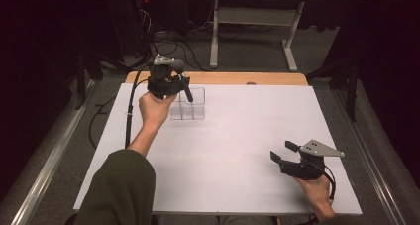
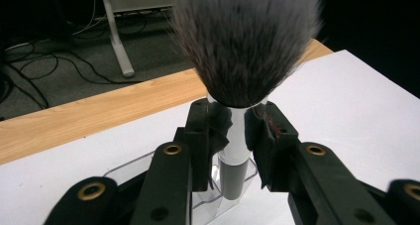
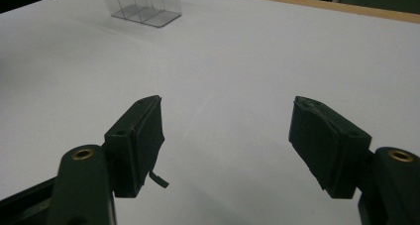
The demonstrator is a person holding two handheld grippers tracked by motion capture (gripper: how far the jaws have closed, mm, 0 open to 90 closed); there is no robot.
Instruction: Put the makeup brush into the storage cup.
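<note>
White bench [image 1: 237, 150] under dim room light | near me, right gripper [image 1: 285, 153] rests low, jaws apart, nothing between | farther off, my left gripper [image 2: 233, 131] has jaws clamped on brush [image 2: 245, 41], handle upright in clear organizer [image 1: 193, 108] near the far edge

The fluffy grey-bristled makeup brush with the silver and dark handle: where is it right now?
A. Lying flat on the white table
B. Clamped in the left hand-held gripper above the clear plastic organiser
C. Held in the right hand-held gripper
B: the left hand-held gripper pinches the brush at its silver handle, handle end down over the clear organiser.
</note>
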